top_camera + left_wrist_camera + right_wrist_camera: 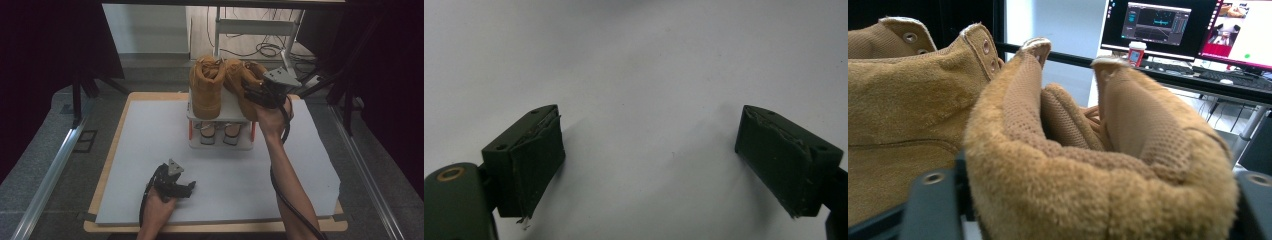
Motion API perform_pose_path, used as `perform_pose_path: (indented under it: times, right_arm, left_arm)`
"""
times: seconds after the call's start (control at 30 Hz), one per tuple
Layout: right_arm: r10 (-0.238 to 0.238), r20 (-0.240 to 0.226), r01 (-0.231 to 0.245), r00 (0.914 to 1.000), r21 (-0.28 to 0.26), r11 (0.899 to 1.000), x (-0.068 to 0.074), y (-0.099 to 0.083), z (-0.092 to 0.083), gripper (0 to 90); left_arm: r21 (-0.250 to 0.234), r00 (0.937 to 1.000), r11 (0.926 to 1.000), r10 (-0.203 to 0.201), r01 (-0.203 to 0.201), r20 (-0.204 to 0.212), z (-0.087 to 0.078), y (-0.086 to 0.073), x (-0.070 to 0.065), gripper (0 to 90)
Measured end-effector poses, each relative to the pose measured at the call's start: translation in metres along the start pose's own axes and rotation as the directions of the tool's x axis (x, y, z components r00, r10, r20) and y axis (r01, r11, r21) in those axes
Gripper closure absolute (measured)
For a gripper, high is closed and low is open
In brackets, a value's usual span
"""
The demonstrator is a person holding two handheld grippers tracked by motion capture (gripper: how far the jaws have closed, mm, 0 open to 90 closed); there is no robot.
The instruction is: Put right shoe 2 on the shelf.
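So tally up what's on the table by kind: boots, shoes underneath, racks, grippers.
Tan boots on the rack's top shelf: 2, the left boot and the right boot
Shoes on the lower shelf: 2, and
White shoe rack: 1
Grippers: 2, left gripper and right gripper
Total: 7

Open white mat [150,165] up front; boots [206,90] crowding the rack [220,117].

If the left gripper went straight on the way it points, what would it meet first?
Most likely the white table sheet: the left gripper has open jaws angled down at bare sheet, with nothing between. Depth is hard to judge.
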State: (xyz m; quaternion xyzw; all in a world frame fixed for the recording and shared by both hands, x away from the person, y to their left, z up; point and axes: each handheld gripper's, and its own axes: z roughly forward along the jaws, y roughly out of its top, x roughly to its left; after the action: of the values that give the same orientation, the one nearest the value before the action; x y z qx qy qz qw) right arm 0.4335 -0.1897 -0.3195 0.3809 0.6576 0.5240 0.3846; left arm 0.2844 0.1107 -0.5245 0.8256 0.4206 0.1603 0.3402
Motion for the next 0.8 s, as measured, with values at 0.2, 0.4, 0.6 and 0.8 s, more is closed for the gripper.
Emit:
perform_pose_path:
  times: [0.2, 0.4, 0.6, 0.8]
  right_arm:
    - [-0.016, -0.018, 0.017, 0.9997, 0.029, 0.999, -0.001, 0.0, 0.002, 12.5]
    - [-0.001, -0.048, 0.004, 0.9989, 0.062, 0.998, -0.007, -0.004, -0.006, 9.2]
    - [0.026, -0.062, -0.021, 0.9977, 0.083, 0.996, -0.01, -0.011, -0.017, 10.9]
    - [0.021, -0.08, -0.013, 0.9966, 0.094, 0.995, -0.01, -0.017, -0.027, 12.9]
  left_arm:
    - [0.0, 1.0, 1.0, 0.0, 0.0, 0.0, 0.0, 0.0, 0.0, 11.8]
    - [0.0, 1.0, 1.0, -0.001, 0.001, 0.0, 0.0, 0.0, 0.0, 11.8]
    - [0.0, 1.0, 1.0, 0.0, 0.0, 0.0, 0.0, 0.0, 0.0, 11.8]
    - [0.0, 1.0, 1.0, -0.001, 0.001, 0.0, 0.0, 0.0, 0.0, 11.7]
